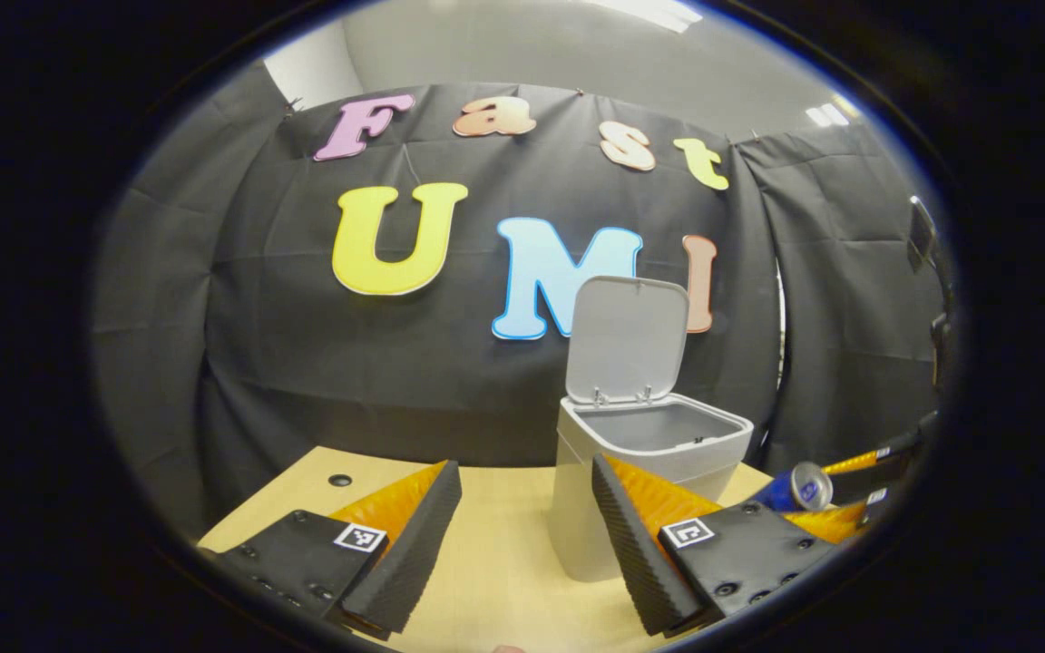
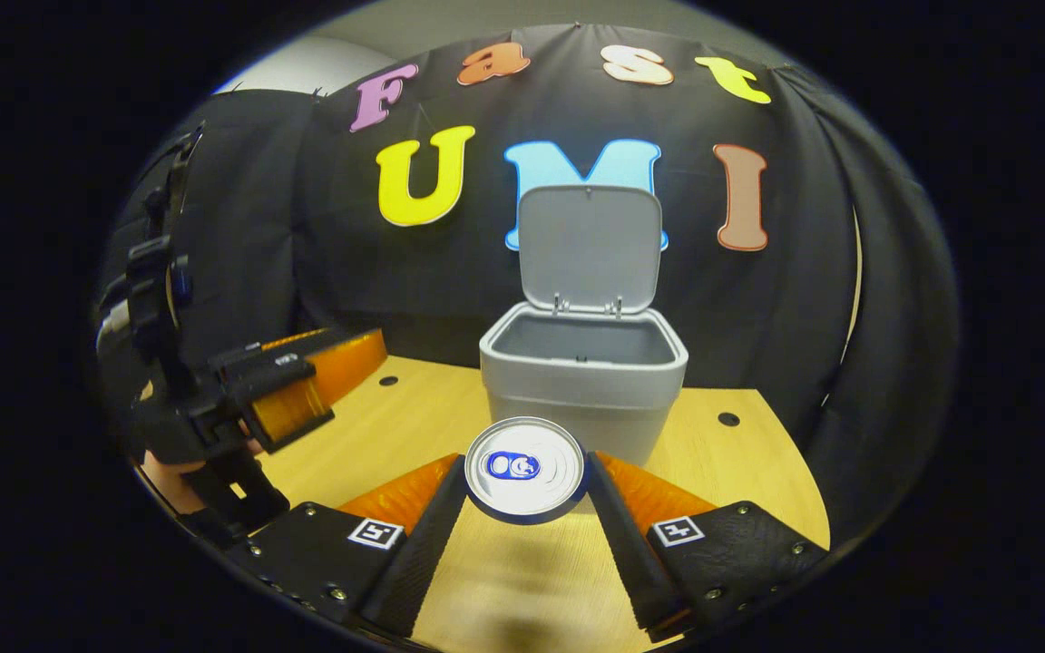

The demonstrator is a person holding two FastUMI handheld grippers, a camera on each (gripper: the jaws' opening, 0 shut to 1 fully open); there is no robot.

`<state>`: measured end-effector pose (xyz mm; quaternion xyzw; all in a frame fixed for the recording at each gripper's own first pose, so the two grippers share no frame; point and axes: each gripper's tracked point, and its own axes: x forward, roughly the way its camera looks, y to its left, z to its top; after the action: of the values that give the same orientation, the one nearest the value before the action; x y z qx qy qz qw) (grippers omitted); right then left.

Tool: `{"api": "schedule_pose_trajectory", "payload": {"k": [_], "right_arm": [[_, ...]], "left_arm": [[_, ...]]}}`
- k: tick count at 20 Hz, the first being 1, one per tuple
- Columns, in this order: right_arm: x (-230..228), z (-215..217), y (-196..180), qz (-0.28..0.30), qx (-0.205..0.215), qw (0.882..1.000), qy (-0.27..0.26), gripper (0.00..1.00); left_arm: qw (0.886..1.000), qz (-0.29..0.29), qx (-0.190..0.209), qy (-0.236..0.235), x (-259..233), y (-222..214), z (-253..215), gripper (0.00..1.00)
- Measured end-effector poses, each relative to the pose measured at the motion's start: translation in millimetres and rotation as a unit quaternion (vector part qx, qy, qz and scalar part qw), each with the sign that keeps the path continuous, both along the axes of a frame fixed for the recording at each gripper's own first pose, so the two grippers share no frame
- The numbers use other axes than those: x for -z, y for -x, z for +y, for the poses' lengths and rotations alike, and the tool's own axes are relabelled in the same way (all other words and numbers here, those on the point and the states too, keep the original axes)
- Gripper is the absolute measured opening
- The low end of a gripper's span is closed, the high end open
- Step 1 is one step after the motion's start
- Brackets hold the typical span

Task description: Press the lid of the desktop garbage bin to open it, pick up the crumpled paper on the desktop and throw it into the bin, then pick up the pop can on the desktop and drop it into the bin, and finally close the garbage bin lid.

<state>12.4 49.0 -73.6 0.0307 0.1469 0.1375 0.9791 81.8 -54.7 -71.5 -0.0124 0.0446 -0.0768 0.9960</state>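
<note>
The right gripper (image 2: pixel 525 508) pinches the pop can (image 2: pixel 524 469) end-on above the desktop (image 2: pixel 758 472), just short of the garbage bin (image 2: pixel 583 376) with its lid (image 2: pixel 590 247) upright, while the left gripper (image 1: pixel 527 535) hangs spread beside it.

Left tool (image 1: pixel 522 535) jaws spread wide, nothing between them, over the desk (image 1: pixel 495 580). Bin (image 1: pixel 640 472) at 1 o'clock, lid (image 1: pixel 627 340) standing upright. Pop can (image 1: pixel 799 488) at 3 o'clock, gripped by the other tool (image 1: pixel 858 494), beside the bin.
</note>
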Motion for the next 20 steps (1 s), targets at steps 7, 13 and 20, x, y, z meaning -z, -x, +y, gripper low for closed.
{"api": "schedule_pose_trajectory", "payload": {"k": [7, 13, 20], "right_arm": [[-73, -12, -45, -0.082, -0.01, 0.996, -0.023, 0.84], [-97, -11, -91, -0.12, -0.003, 0.992, -0.039, 0.84], [-63, -8, -134, -0.077, 0.002, 0.996, -0.034, 0.84]], "left_arm": [[1.0, -0.017, -0.026, 0.003, -20, 11, 6, 0.96], [0.999, -0.023, -0.049, -0.002, -27, 23, 18, 0.95], [0.998, -0.023, -0.057, -0.006, -30, 28, 20, 0.96]]}}
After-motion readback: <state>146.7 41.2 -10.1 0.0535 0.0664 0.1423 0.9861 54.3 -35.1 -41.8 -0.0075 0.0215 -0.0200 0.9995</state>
